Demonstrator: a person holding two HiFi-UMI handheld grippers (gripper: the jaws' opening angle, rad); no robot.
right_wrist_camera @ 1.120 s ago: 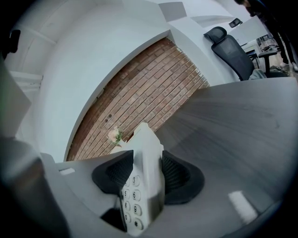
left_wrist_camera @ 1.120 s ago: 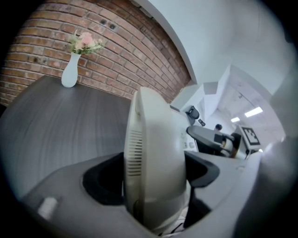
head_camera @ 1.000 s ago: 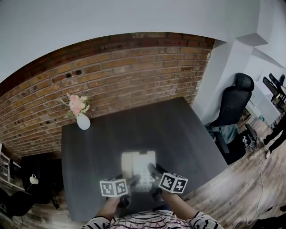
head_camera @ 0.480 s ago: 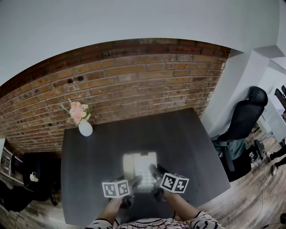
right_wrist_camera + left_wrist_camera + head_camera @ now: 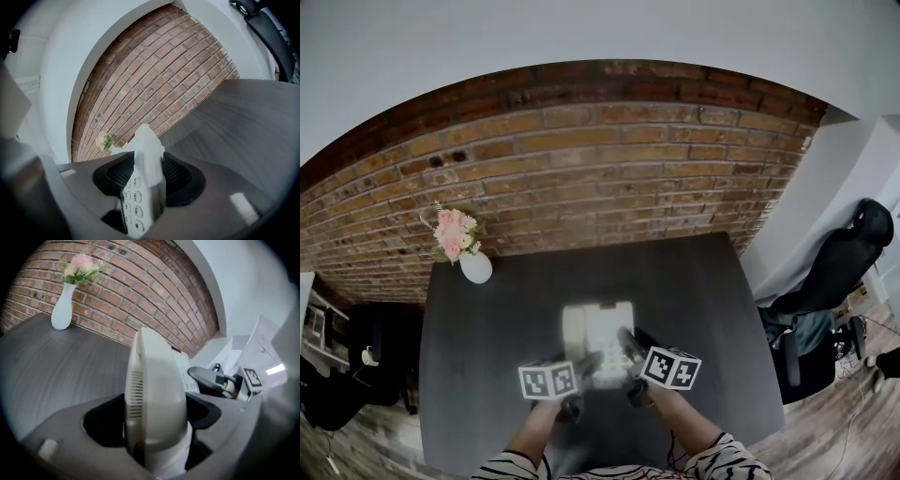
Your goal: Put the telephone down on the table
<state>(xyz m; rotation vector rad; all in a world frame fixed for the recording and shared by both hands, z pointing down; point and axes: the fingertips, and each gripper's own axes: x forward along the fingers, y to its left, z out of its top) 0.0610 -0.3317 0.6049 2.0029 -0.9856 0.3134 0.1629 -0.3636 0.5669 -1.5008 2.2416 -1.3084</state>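
A white desk telephone [image 5: 598, 336] is held over the near half of the dark table [image 5: 487, 319], one gripper at each side. My left gripper [image 5: 584, 368] is shut on its left side, where the handset [image 5: 157, 413] fills the space between the jaws. My right gripper [image 5: 628, 349] is shut on the right edge, and the keypad [image 5: 132, 199] shows between its ribbed pads [image 5: 174, 174]. In the left gripper view the right gripper [image 5: 212, 379] shows beyond the telephone. Whether the telephone's base touches the table is hidden.
A white vase [image 5: 474, 265] with pink flowers stands at the table's far left corner, against the brick wall [image 5: 609, 169]. A black office chair [image 5: 839, 277] stands off the table's right side. The wood floor shows around the table.
Both grippers have carried the telephone further in over the table, towards the brick wall. The grips look the same. The chair has slid towards the head view's right edge.
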